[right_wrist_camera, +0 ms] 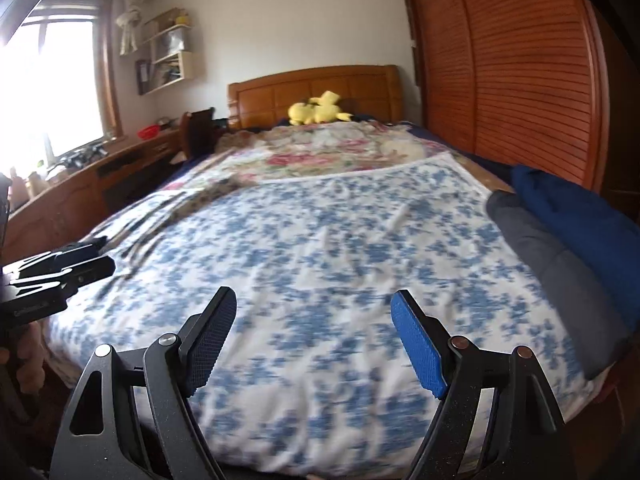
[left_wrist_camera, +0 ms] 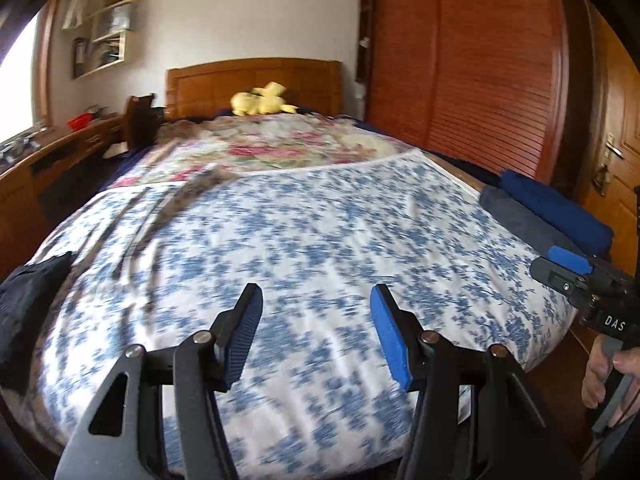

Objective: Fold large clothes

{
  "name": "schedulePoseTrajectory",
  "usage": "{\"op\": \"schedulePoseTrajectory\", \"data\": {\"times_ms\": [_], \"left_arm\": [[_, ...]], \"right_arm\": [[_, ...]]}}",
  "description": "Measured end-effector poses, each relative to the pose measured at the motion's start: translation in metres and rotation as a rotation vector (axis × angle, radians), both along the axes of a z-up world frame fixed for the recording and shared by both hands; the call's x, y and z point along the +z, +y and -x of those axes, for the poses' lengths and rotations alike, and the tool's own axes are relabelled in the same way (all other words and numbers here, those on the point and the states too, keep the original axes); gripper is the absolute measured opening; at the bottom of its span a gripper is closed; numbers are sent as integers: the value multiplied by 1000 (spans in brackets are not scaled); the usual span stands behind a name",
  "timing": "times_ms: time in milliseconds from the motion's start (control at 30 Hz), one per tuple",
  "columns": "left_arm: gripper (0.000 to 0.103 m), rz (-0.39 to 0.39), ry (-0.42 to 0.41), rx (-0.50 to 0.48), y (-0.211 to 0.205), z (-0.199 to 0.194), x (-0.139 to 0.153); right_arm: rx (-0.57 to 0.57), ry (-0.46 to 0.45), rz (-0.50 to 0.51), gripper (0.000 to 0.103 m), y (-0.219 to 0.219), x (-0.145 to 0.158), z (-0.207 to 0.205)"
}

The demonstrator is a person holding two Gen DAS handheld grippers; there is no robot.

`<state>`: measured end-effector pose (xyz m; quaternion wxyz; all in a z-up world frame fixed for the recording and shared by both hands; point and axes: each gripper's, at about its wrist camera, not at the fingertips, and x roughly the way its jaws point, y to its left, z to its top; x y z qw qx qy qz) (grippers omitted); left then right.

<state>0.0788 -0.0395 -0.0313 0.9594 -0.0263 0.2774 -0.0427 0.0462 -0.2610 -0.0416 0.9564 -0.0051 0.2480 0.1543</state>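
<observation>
Left claw (left_wrist_camera: pixel 316 332), right claw (right_wrist_camera: pixel 314 340) both agape, empty; black garment (left_wrist_camera: pixel 28 304) only in left view.

1. Bed (right_wrist_camera: pixel 486 178) with wooden headboard (right_wrist_camera: pixel 316 88).
2. Blue-and-white floral sheet (right_wrist_camera: pixel 320 248) spread flat over the foot half, reaching the foot edge.
3. Pink floral quilt (right_wrist_camera: pixel 332 152) across the head half.
4. Yellow plush toy (right_wrist_camera: pixel 316 110) at the headboard.
5. Grey folded cloth (right_wrist_camera: pixel 560 264) and dark blue folded cloth (right_wrist_camera: pixel 584 216) along the wardrobe-side edge, touching.
6. Black garment (left_wrist_camera: pixel 28 304) at the window-side foot corner.
</observation>
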Motion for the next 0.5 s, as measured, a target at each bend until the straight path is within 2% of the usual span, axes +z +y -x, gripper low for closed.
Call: {"op": "schedulePoseTrajectory", "data": {"times_ms": [300,500], "left_arm": [[55,20,-40,127,56,46,12],[55,9,-64,163,68,60,17]], "right_arm": [[100,-49,-26,81,60,18,23],[132,-80,-1,81,81,27,36]]}}
